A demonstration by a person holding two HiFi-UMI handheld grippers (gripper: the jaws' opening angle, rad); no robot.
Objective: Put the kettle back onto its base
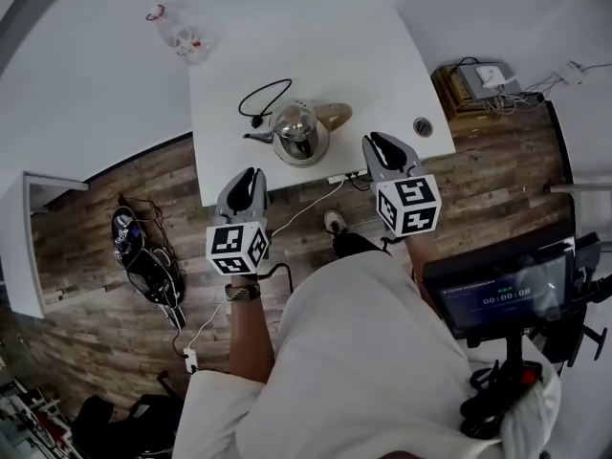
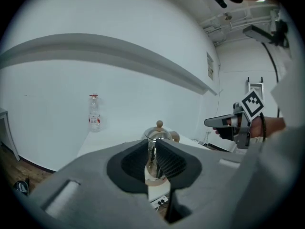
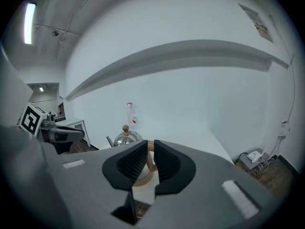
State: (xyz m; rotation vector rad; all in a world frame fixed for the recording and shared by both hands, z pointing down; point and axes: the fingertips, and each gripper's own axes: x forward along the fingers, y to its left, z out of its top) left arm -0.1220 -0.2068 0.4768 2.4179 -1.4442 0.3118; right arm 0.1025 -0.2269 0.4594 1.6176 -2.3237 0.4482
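- Head view: white surface (image 1: 382,55) at 12 o'clock, wood-plank floor (image 1: 115,185) below and to either side of it.
- Kettle (image 1: 299,134): shiny metal body with a knobbed lid, upright near the surface's near edge. Its pale wooden handle points to about 2 o'clock. I cannot tell whether a base lies under it.
- Black cord (image 1: 263,98): loose loop at 11 o'clock from the kettle, just beside it, with the plug end lying on the surface.
- Bottle (image 1: 180,36): clear with a red cap, far off at 11 o'clock, at the back left of the surface. The gripper views show it standing upright.
- Small round item (image 1: 423,126): at 3 o'clock from the kettle, near the surface's right edge. Too small to identify.
- Left hand-held gripper (image 1: 251,175): at 7 o'clock from the kettle, off the surface and over the floor, pointing towards the kettle. In its own view the ribbed pads stand a narrow slot apart with nothing between them. The kettle shows through the slot, well beyond.
- Right hand-held gripper (image 1: 381,142): at 4 o'clock from the kettle, at the near edge of the surface and clear of the kettle. Its pads are likewise parted by a narrow gap and empty, with the kettle handle visible beyond.
- Wristwatch (image 1: 242,293) on the left wrist.
- Lit screen (image 1: 507,295) at 4 o'clock in the head view, beside the person.
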